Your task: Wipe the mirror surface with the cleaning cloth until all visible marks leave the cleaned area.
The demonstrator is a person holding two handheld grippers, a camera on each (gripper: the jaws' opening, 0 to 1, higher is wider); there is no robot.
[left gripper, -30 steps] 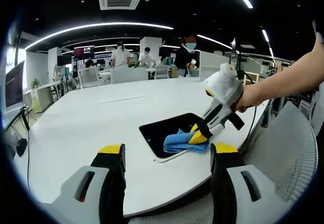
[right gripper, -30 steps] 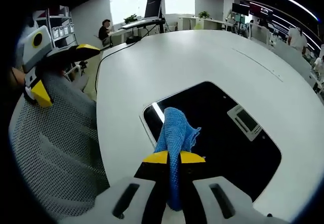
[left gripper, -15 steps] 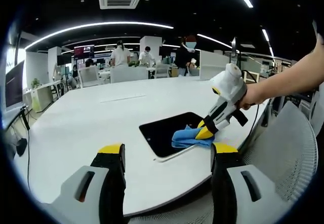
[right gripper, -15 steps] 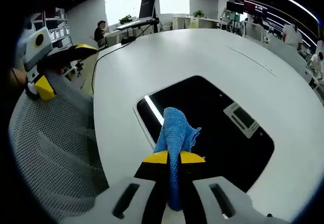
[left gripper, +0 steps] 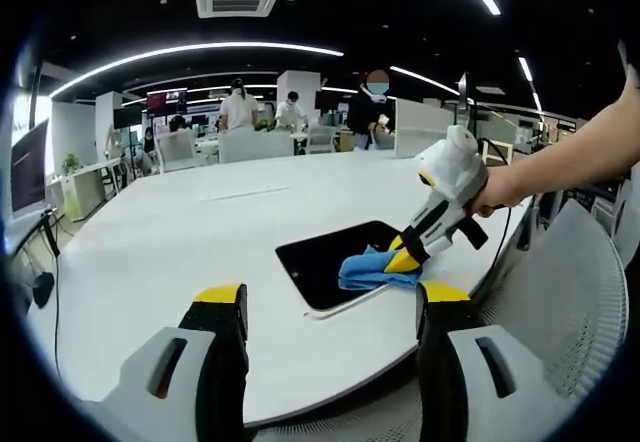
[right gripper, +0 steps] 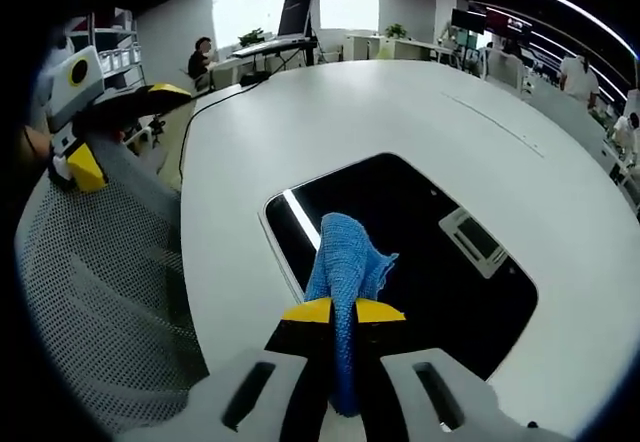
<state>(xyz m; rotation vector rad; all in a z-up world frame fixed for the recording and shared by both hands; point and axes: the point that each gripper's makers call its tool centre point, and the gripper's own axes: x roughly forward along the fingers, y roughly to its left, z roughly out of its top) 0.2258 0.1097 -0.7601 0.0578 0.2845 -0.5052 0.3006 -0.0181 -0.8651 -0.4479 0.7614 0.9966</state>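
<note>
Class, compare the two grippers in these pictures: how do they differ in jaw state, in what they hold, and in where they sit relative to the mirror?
The right gripper has its jaws shut on the blue cloth; the left gripper stands open and holds nothing. The right gripper presses the cloth onto the mirror; the left gripper hangs off the white table, short of the mirror. Both have yellow-tipped black jaws on grey bodies.

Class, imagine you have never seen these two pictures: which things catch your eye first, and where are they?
The bright blue cloth, clamped in the right gripper, rests on the dark mirror lying flat near the edge of the white table. The left gripper hangs open over the table's near edge, holding nothing.
</note>
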